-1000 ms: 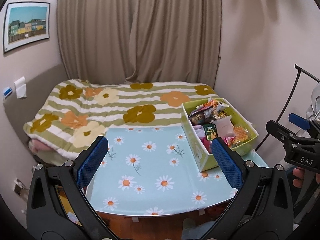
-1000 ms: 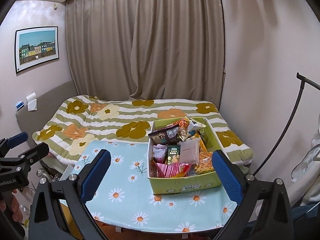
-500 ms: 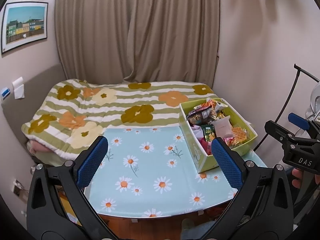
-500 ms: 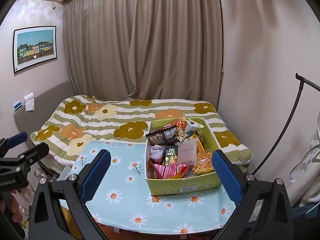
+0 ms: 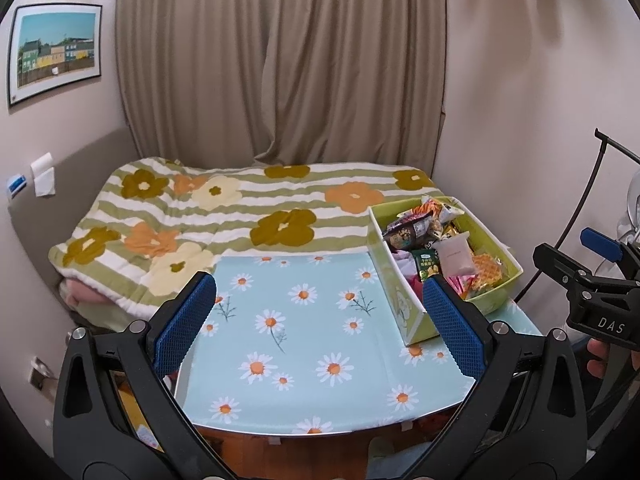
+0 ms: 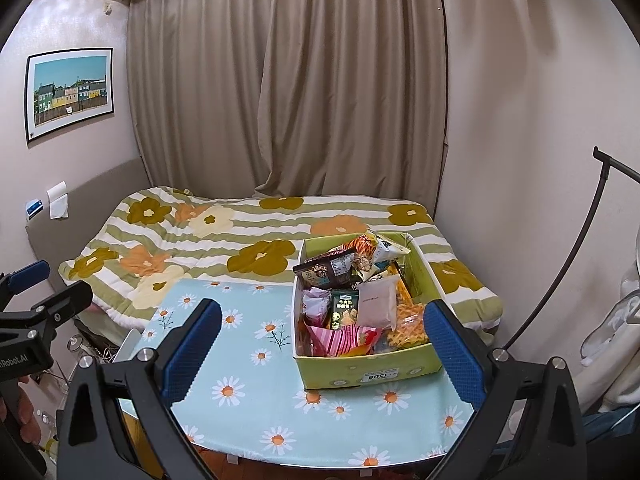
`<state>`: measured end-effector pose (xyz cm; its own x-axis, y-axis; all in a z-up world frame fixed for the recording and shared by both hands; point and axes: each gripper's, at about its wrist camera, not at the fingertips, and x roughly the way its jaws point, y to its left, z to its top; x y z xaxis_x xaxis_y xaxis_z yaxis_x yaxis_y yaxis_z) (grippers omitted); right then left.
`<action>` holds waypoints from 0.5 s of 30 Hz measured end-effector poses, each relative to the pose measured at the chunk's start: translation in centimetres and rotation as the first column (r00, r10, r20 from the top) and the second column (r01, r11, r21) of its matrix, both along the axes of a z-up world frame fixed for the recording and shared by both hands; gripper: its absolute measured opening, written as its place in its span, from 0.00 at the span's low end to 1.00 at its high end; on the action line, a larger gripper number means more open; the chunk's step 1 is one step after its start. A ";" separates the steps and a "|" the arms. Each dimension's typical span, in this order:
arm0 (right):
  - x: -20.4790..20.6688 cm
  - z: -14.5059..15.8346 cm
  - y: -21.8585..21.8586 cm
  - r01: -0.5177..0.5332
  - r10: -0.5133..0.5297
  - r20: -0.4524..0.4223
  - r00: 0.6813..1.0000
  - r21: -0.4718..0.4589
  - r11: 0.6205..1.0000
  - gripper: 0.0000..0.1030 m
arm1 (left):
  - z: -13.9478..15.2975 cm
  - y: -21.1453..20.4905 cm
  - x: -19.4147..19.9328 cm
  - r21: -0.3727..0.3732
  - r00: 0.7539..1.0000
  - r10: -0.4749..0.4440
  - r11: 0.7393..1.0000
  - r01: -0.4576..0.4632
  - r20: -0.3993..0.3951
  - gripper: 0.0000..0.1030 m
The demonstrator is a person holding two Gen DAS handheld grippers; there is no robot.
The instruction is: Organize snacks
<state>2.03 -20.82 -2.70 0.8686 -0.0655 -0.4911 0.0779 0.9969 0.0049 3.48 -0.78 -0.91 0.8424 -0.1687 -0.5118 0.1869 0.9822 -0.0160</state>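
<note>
Both grippers, left (image 5: 319, 316) and right (image 6: 323, 340), gape empty; box (image 6: 366, 374) packets overlap, lower ones seemingly buried

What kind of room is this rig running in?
Most likely a small bedroom at home. A bed with a flower-print quilt fills the far side, drawn curtains hang behind it, and a green box of snacks sits on a daisy-print table beside the bed.

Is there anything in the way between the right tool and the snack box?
Nothing visible. The right tool is open and empty, and only bare tablecloth lies between it and the green snack box.
</note>
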 end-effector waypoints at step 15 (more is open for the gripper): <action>0.3 -0.1 0.2 0.010 -0.010 -0.003 1.000 0.004 1.000 0.98 | -0.5 0.6 0.2 -0.006 0.999 -0.012 1.000 0.013 0.036 1.00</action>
